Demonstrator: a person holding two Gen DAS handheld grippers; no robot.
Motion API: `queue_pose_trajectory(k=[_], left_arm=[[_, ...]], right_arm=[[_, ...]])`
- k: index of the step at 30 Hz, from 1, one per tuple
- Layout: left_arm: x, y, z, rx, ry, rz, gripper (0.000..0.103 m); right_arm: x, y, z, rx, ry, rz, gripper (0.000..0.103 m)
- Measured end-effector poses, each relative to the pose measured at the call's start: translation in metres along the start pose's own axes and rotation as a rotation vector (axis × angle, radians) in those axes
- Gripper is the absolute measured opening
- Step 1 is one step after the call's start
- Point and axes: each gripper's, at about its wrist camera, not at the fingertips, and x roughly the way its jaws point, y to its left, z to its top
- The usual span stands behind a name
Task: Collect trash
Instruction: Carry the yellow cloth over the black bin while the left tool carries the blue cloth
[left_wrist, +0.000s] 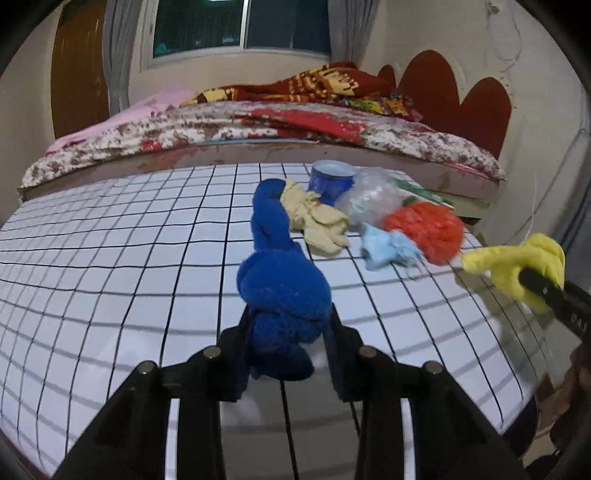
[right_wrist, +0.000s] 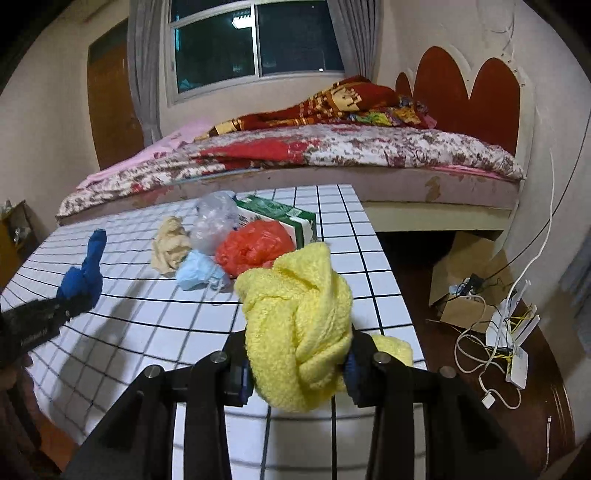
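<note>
Left gripper (left_wrist: 288, 325) fingers clamped narrow on the knotted blue cloth (left_wrist: 282, 291), which sticks out ahead of the tips over the counter (left_wrist: 110, 258). Right gripper (right_wrist: 299, 354) pinches the yellow cloth (right_wrist: 299, 314) likewise. Remaining trash pile (left_wrist: 369, 218) sits beyond both. Judgement: keep both squeezes firm, lift clear before carrying, avoid dragging through the pile.

Fuzzy blue cloth (left_wrist: 282, 291), fuzzy yellow cloth (right_wrist: 299, 325), glossy gridded tabletop (left_wrist: 110, 258).

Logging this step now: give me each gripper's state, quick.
Left gripper: closed on the knotted blue cloth.
Right gripper: closed on the knotted yellow cloth.
</note>
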Motion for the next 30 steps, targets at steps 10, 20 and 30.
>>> queue_pose_trajectory(k=[10, 20, 30], left_arm=[[-0.048, -0.026, -0.029, 0.021, -0.031, -0.041, 0.036], [-0.073, -0.074, -0.055, 0.072, -0.032, -0.120, 0.036], [-0.080, -0.132, -0.068, 0.156, -0.018, -0.218, 0.036]], right_arm=[[-0.064, 0.001, -0.017, 0.006, -0.072, 0.042, 0.040], [-0.119, -0.025, -0.055, 0.011, -0.120, 0.014, 0.040], [-0.148, -0.068, -0.089, 0.055, -0.125, -0.060, 0.040]])
